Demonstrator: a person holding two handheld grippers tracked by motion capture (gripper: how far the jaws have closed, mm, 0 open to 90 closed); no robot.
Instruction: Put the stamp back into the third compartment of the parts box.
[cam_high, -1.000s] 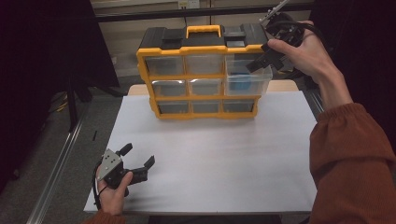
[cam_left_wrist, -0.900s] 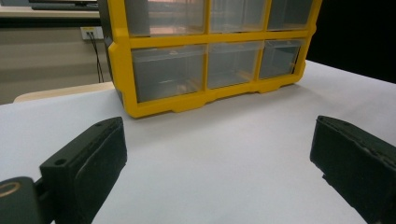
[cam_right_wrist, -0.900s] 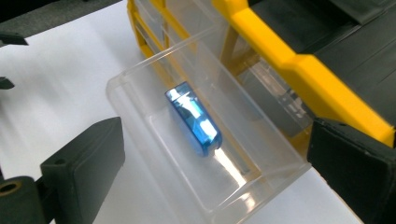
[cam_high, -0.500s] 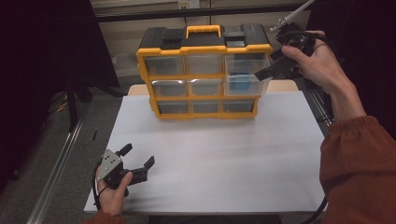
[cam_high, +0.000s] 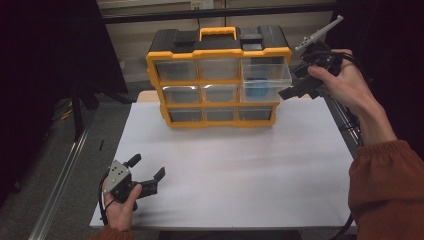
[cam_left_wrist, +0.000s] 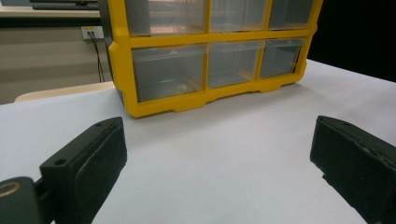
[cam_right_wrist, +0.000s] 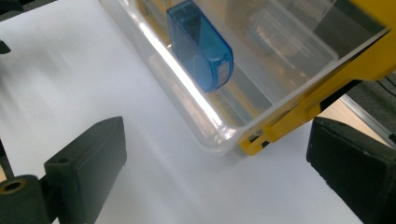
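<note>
1. Dark room, white table top (cam_high: 235, 170) across the lower half of the high view; yellow-framed organizer (cam_high: 218, 75) standing at upper centre, black top, yellow handle.
2. Top-right drawer (cam_high: 265, 75) pulled partway out of the frame. Blue plastic case (cam_right_wrist: 201, 44) standing on edge inside it, upper centre of the right gripper view. Other drawers look pushed in.
3. Right gripper (cam_high: 300, 82) at upper right of the high view, just beside the drawer's outer corner, jaws spread wide, holding nothing. Drawer corner and yellow frame sitting between the two jaws in the right gripper view, no contact visible.
4. Left gripper (cam_high: 147, 172) low at lower left, hovering over or resting on the table (can't tell which), jaws apart, empty, well clear of the organizer.
5. Risks, judged from this:
   - Drawer hanging out with nothing supporting it; a knock from the right jaw could pull it fully free and dump the case.
   - Closing here would likely pinch frame plus drawer wall, not the case.
   - Clear, glossy drawer wall: slip likely under a light grip.
   - Organizer not braced by the left gripper; a hard push or pull could slide or tip it.
6. Writing: no brand, label or text readable on anything.
</note>
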